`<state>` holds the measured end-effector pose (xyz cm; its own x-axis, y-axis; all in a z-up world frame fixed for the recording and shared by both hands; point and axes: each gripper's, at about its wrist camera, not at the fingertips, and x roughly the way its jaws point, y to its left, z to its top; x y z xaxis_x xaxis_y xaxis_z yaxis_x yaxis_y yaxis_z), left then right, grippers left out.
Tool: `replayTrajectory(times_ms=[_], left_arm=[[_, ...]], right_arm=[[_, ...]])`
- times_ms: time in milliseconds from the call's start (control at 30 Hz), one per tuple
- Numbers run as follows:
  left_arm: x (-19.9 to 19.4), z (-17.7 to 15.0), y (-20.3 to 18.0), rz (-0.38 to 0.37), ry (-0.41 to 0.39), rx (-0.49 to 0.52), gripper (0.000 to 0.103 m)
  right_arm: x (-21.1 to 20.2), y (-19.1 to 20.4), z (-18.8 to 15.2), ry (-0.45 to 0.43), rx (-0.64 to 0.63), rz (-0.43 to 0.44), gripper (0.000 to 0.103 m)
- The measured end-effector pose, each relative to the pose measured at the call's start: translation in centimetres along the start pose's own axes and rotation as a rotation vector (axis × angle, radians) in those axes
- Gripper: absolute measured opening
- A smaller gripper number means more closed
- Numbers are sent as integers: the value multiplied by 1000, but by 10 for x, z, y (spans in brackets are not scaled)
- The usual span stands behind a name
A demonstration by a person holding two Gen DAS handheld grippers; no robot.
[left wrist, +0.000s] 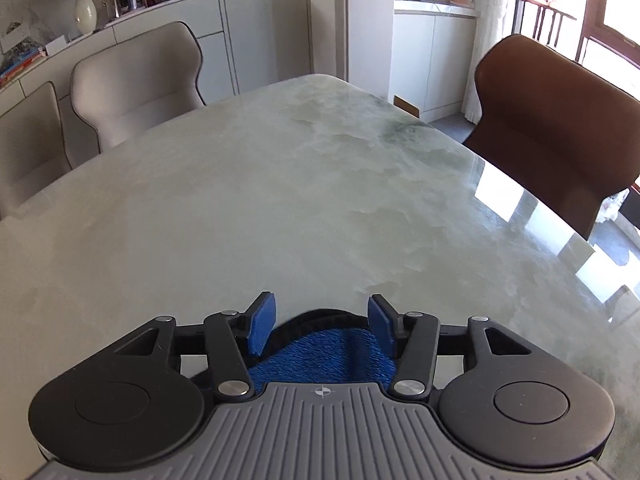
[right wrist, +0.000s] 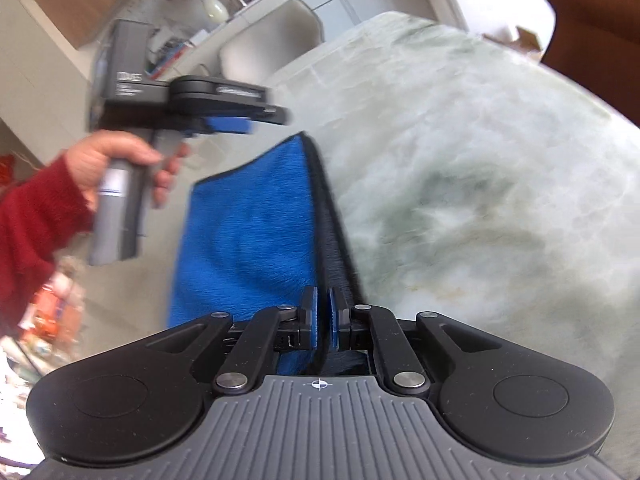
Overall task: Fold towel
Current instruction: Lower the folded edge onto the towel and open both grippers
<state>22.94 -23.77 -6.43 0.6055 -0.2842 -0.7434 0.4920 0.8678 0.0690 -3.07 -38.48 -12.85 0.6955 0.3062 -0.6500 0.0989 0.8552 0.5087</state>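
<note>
Marble-patterned bench (left wrist: 304, 184) pale green-white, glossy. Left: two beige chairs (left wrist: 132, 84), sideboard with white vase (left wrist: 85, 10); right: brown chair (left wrist: 560, 120), sunlit window. Hand (right wrist: 116, 164) in red sleeve (right wrist: 28, 224) grips left gripper (left wrist: 322, 316); jaws stand apart, nothing pinched, towel corner lying below gap. Blue towel (right wrist: 256, 220), dark-edged, lies on bench, long axis running away from right wrist camera. Right gripper (right wrist: 323, 300) jaws narrow, clamped on towel's dark right edge at near end.
</note>
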Motion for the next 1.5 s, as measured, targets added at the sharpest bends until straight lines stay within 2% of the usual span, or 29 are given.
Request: replayTrajectory(times_ms=[100, 200, 233, 333, 467, 533, 633, 1000, 1067, 1100, 1167, 1233, 1300, 1367, 1400, 1500], left_arm=[[-4, -6, 23, 11, -2, -43, 59], [-11, -16, 41, -17, -13, -78, 59], [-10, -19, 43, -18, -8, -66, 59], [-5, -28, 45, 11, 22, -21, 59], [6, -40, 49, 72, 83, 11, 60], [8, -45, 58, 88, 79, -7, 68], [7, -49, 72, 113, 76, -43, 74], [1, -63, 90, 148, 43, -56, 80], [-1, -64, 93, 159, 41, -58, 80], [-4, -65, 94, 167, 40, -60, 79], [-12, -67, 94, 196, 27, -71, 77], [-24, -70, 91, 174, -14, -96, 76], [-39, -73, 85, 117, -69, -104, 76], [-46, -77, 74, 58, -97, -71, 76], [-45, -79, 69, 38, -93, -52, 76], [-35, -83, 64, 31, -35, -24, 76]], right_arm=[[-9, -1, 2, -19, -10, -3, 10], [-11, 5, 3, -15, -50, 61, 17], [-10, 8, 3, -7, -63, 85, 20], [-1, 18, 2, 33, -101, 137, 21], [12, 28, -2, 85, -128, 113, 21], [14, 27, -3, 91, -129, 95, 21], [13, 23, 1, 85, -123, 90, 21], [27, 14, 18, 57, -156, 81, 21], [25, 16, 19, 60, -174, 76, 22], [24, 17, 19, 60, -185, 77, 26], [17, 20, 18, 52, -242, 107, 28], [12, 22, 17, 54, -272, 133, 29], [13, 23, 16, 75, -287, 145, 30], [18, 24, 16, 93, -297, 112, 30], [22, 23, 17, 110, -298, 82, 30], [27, 18, 20, 115, -282, 82, 30]])
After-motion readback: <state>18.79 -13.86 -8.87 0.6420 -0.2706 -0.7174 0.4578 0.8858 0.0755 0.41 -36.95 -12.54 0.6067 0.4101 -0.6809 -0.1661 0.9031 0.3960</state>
